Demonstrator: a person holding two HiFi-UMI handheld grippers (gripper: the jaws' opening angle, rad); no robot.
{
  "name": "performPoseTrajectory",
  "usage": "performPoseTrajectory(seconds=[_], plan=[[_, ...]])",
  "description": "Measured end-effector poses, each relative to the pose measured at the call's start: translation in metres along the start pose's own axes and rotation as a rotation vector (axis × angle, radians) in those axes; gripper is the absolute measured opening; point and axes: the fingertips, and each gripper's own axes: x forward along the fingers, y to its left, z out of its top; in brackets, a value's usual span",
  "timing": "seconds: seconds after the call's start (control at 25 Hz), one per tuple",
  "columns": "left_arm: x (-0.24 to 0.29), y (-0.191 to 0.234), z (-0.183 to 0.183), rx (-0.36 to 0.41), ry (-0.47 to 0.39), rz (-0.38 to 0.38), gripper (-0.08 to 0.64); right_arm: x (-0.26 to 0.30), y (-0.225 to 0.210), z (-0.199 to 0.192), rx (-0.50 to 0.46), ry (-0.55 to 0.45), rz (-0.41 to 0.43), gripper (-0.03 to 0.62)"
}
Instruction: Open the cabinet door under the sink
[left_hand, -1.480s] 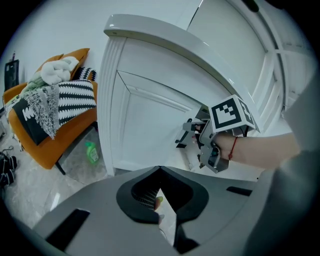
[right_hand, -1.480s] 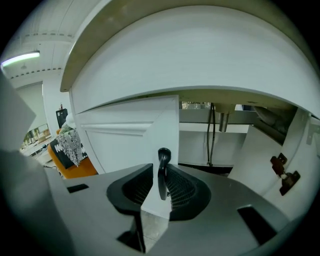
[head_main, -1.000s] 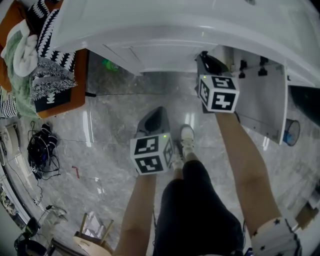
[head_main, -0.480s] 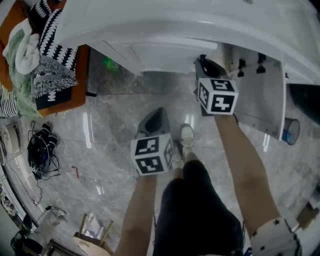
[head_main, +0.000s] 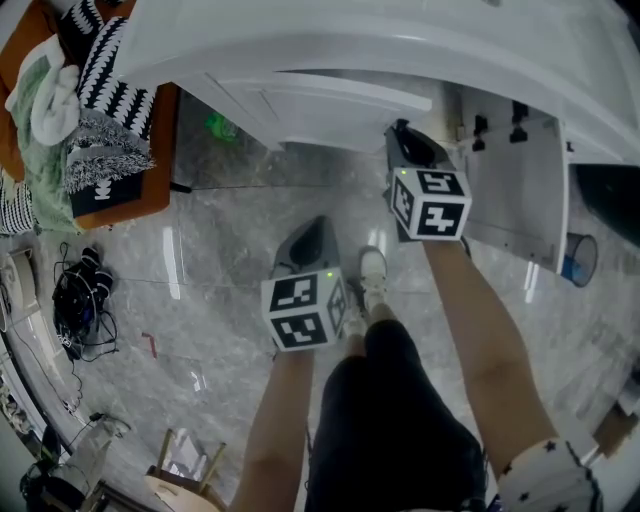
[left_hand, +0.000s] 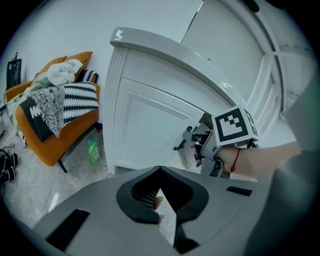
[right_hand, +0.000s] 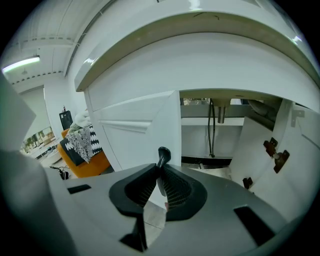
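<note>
The white cabinet under the sink (head_main: 330, 50) has two doors. Its left door (head_main: 330, 100) stands partly swung out, and my right gripper (head_main: 402, 132) is shut on that door's black knob (right_hand: 162, 156). The right door (head_main: 520, 190) hangs wide open with its hinges (right_hand: 272, 147) showing. Inside, a dark pipe (right_hand: 212, 125) drops to the cabinet floor. My left gripper (head_main: 318, 222) hovers lower, above the marble floor, jaws shut and empty. The left gripper view shows the right gripper (left_hand: 200, 147) at the left door (left_hand: 150, 130).
An orange chair (head_main: 150, 195) piled with striped cloths stands left of the cabinet, with a green bottle (head_main: 218, 127) on the floor beside it. Cables (head_main: 80, 300) lie at the left, a cup-like bin (head_main: 580, 262) at the right. My shoe (head_main: 373, 268) is below the right gripper.
The right gripper has drawn back toward me with the knob, and the left door has swung further out. The left gripper has stayed put.
</note>
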Motion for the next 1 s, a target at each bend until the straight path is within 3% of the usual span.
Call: performPoseTrajectory(seconds=[1.0], plan=[[-0.025,0.031,-0.021,-0.048,0.002,0.036,0.005,-0.042,0.042,-0.038,-0.007,0.011,0.023,0.041]])
